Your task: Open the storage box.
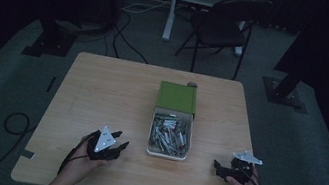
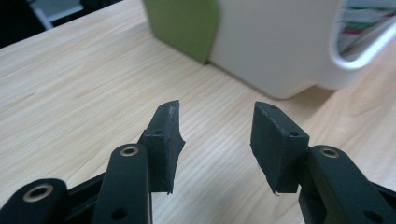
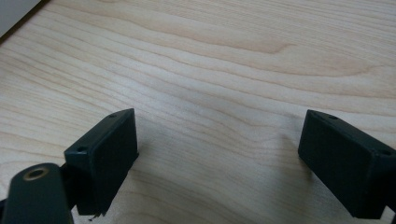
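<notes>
A white open tray (image 1: pixel 166 154) slides out of a green sleeve (image 1: pixel 177 97) at the middle of the wooden table (image 1: pixel 101 92). Several small metallic pieces (image 1: pixel 170 135) lie in the tray. My left gripper (image 1: pixel 122 139) rests on the table to the tray's left, pointing toward it, open with nothing between its jaws. In the left gripper view, the gripper (image 2: pixel 217 116) faces the white tray wall (image 2: pixel 271 46) and the green sleeve (image 2: pixel 182 23), a short gap away. My right gripper (image 1: pixel 215 168) sits right of the tray, wide open over bare wood (image 3: pixel 219 121).
A small grey object (image 1: pixel 192 83) lies just behind the green sleeve near the far table edge. A dark chair (image 1: pixel 224 26) and a white stand (image 1: pixel 171 7) are beyond the table. Cables (image 1: pixel 125 40) run across the floor.
</notes>
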Demonstrator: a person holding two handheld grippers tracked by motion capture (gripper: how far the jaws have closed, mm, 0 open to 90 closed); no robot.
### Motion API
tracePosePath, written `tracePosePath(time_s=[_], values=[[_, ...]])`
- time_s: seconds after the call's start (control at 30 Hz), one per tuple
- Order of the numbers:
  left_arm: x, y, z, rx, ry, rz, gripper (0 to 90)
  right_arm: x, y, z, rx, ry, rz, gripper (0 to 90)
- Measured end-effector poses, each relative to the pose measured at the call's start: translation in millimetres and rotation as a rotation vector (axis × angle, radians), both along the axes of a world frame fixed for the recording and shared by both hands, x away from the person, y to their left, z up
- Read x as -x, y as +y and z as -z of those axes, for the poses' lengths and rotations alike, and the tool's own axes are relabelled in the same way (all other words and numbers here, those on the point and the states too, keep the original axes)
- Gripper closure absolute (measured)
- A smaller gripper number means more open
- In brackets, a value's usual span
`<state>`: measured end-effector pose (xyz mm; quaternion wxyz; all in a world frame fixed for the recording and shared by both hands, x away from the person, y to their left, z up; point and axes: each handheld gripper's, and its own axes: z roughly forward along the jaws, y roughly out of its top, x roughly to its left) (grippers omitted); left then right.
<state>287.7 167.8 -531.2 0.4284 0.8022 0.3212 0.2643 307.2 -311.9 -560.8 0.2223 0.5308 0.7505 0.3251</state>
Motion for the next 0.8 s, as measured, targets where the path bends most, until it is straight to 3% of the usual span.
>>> tracePosePath(time_s=[0.43,0.57,0.8], values=[[-5.9,28.5,2.3,0.041,0.027,-0.098,45.1,0.0,0.0,0.0,0.0,0.0,0.0,11.5],[-8.3,36.6,3.3,0.068,0.049,-0.13,35.1,0.0,0.0,0.0,0.0,0.0,0.0,11.5],[-11.4,49.1,5.3,0.071,0.092,-0.18,24.3,0.0,0.0,0.0,0.0,0.0,0.0,11.5]])
